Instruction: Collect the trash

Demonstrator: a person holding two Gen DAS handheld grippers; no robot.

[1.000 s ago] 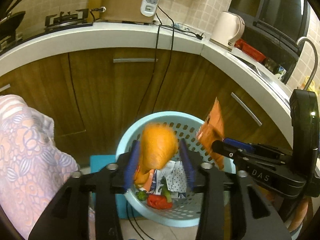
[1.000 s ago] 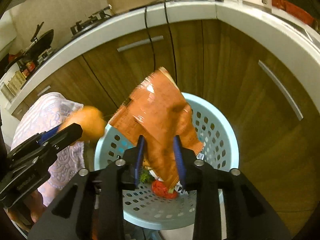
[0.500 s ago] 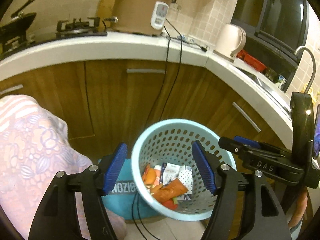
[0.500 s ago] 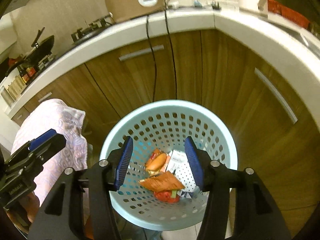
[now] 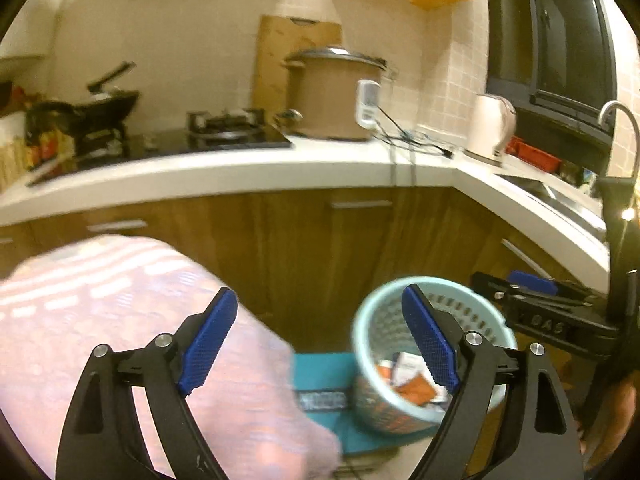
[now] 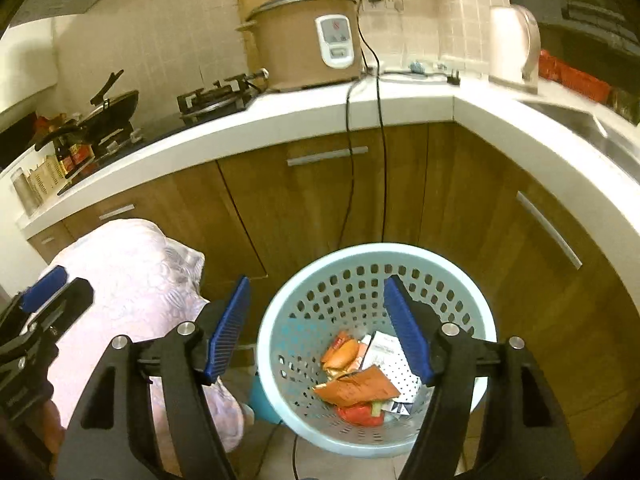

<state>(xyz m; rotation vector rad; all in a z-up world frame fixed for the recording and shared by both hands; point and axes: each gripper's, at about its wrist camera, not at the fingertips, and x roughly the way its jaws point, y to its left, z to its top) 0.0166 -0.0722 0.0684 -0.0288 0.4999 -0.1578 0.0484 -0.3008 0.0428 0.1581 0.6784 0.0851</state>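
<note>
1. The light blue perforated basket (image 6: 376, 432) stands upright on the floor with its mouth facing up, in the corner where the wooden cabinets (image 6: 304, 204) meet. A teal box (image 5: 320, 376) lies just beside it on its left.
2. Trash lies in the bottom of the basket. An orange wrapper (image 6: 356, 390) lies roughly flat with its long axis running left to right. A smaller orange packet (image 6: 340, 354) sits behind it, white paper (image 6: 382, 350) to its right, and a red piece (image 6: 358, 414) under its near edge.
3. The left gripper (image 5: 320, 348) is spread wide and grips nothing. Its left finger is in front of a pink patterned cloth (image 5: 120, 304) and its right finger is in front of the basket's rim. It points level towards the cabinets, off to the left of the basket.
4. The right gripper (image 6: 316, 328) is also spread wide with nothing between its blue pads (image 6: 404, 328). It hangs above the basket and tilts down into it, the right pad over the opening and the left pad outside the rim.
5. On the white counter (image 6: 400, 108) stand a brown rice cooker (image 6: 308, 36) and, further right, a white kettle (image 6: 512, 48).
</note>
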